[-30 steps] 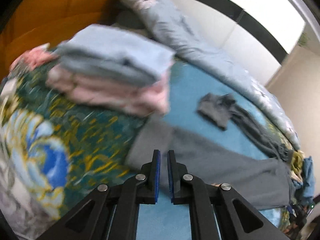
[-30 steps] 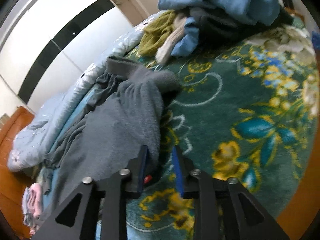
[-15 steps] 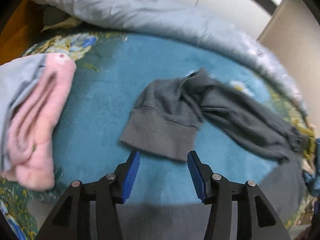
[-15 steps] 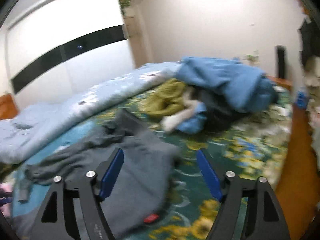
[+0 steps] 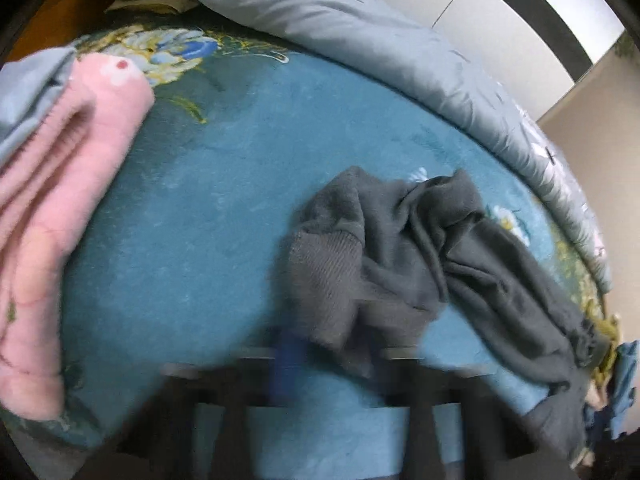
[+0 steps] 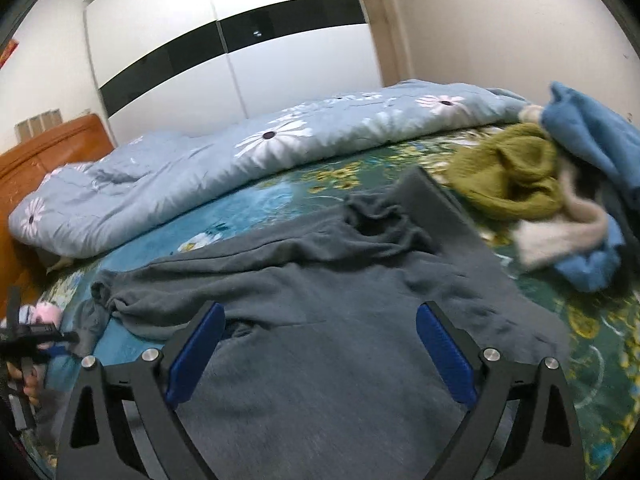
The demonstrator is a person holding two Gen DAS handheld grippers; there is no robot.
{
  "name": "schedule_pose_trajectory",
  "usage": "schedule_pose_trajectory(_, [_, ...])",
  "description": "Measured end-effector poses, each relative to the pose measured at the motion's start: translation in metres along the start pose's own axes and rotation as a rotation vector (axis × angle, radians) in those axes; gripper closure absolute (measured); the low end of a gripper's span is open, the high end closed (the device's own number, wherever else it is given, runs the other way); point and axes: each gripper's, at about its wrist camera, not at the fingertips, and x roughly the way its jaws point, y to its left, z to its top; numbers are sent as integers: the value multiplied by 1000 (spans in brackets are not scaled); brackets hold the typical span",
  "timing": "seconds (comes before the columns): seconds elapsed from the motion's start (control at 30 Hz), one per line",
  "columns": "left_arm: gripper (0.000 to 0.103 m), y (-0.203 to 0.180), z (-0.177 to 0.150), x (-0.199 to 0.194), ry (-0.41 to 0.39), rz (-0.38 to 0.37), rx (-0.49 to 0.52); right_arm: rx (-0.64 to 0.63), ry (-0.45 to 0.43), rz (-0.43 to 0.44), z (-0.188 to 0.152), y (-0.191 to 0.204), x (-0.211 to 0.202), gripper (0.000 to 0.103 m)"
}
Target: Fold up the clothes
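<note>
Sweatshirt, dark grey and fleecy [image 6: 320, 320], sprawls across the teal floral bed blanket [image 6: 592, 344] in our right wrist view, its body filling the lower middle and one sleeve trailing toward 9 o'clock. Our right gripper [image 6: 318, 356] hangs over it with both blue-padded fingers [image 6: 196, 356] spread wide, the cloth lying between and beneath them, nothing caught. At 2 o'clock we see a heap of olive, cream and blue garments [image 6: 540, 184]; at 11 o'clock a rolled pale blue daisy-print quilt [image 6: 240, 160] lies along the bed's far side, an orange headboard [image 6: 48, 148] beyond it. In our left wrist view, the sleeve's ribbed grey cuff [image 5: 328, 276] droops just above our left gripper [image 5: 332, 364], which blurs badly at 6 o'clock; the cuff's edge seems to fall between the blue pads [image 5: 286, 364], though we cannot tell whether they are gripping it. A folded pink fleece garment [image 5: 60, 208] sits at 9 o'clock, well apart from the cuff.
</note>
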Motion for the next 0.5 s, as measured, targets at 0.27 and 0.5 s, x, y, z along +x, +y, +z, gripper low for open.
schedule_pose_trajectory(0.27, [93, 13, 47, -77, -148, -369, -212, -31, -20, 11, -14, -11, 5, 6])
schedule_pose_trajectory(0.5, [93, 45, 90, -86, -165, -300, -336, 81, -22, -7, -12, -38, 5, 6])
